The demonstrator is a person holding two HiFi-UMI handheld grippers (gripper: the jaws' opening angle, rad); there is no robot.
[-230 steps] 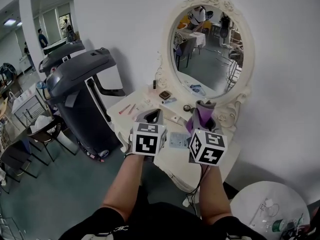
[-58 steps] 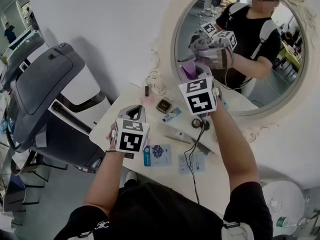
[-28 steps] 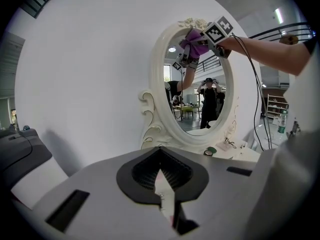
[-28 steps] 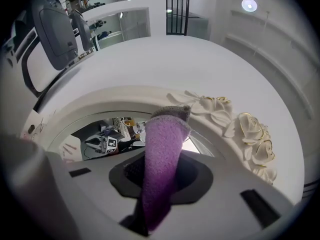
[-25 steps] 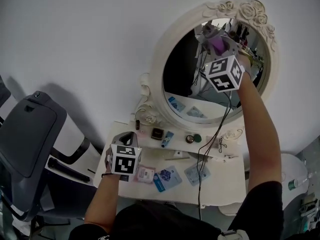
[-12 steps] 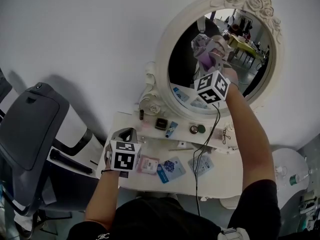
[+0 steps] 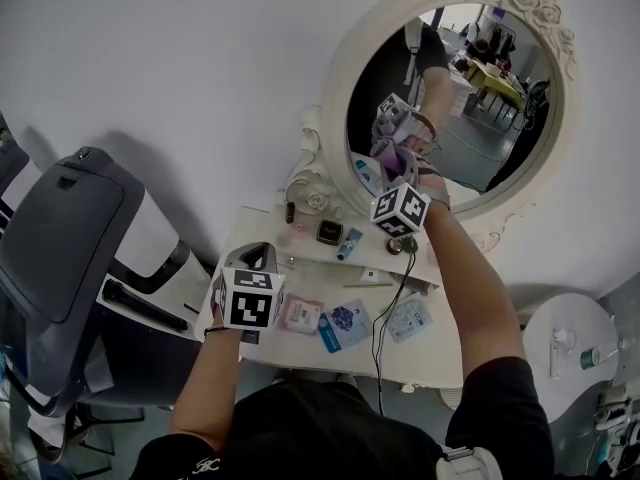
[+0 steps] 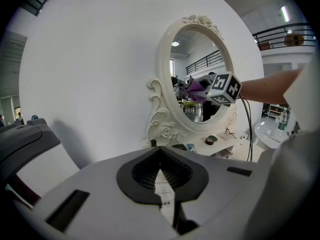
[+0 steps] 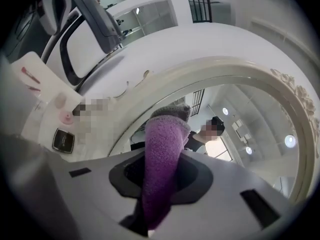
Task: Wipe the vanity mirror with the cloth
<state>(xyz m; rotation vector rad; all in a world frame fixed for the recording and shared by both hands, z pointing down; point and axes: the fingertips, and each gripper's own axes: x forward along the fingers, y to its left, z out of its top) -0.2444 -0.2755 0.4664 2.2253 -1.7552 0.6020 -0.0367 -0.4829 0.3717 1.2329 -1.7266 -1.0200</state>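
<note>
The oval vanity mirror (image 7: 480, 118) in its white carved frame hangs on the wall above a small white table (image 7: 440, 353). My right gripper (image 7: 393, 164) is shut on the purple cloth (image 7: 388, 153) and holds it against the lower left of the glass. In the right gripper view the cloth (image 9: 162, 169) sticks up between the jaws in front of the mirror (image 9: 240, 134). My left gripper (image 7: 262, 258) hovers over the table's left end, shut and holding nothing. In the left gripper view its jaws meet, and beyond them are the mirror (image 8: 200, 84) and the cloth (image 8: 197, 85).
Several flat packets (image 7: 345, 325), a dark compact (image 7: 329, 232), a blue tube (image 7: 348, 244) and a small jar (image 7: 394, 246) lie on the table. A cable (image 7: 385, 313) hangs from my right gripper. A large dark grey machine (image 7: 70, 238) stands at the left, a round white side table (image 7: 560, 338) at the right.
My right gripper has carried the cloth down the glass from near the mirror's top to its lower left. The left gripper has stayed over the table's left end.
</note>
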